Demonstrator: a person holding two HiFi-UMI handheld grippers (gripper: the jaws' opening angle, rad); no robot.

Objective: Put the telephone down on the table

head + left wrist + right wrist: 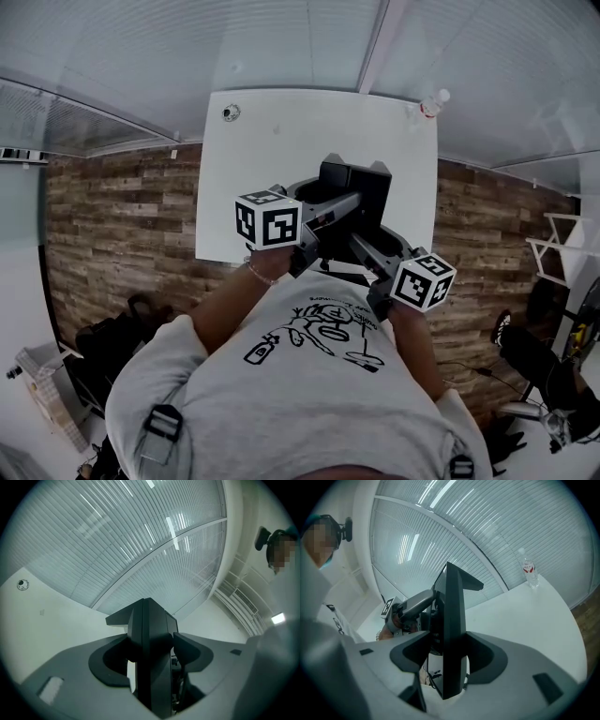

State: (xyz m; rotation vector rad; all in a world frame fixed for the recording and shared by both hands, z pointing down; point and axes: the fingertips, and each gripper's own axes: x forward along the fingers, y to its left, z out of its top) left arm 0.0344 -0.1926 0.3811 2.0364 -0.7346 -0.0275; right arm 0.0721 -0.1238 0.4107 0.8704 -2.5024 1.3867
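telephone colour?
The telephone is black, plain with no pattern; it shows best in the head view.

The telephone is over the near half of the table, clasped between the left gripper on its left and the right gripper on its near right; a bottle stands on the far right corner; a small round object lies on the far left corner.

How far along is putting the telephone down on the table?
Done: both the left gripper and right gripper have their jaws closed on the black telephone. In hand: it hangs between them near the white table's front edge, apparently not resting yet. Left: lower it onto the bare tabletop and open the jaws.
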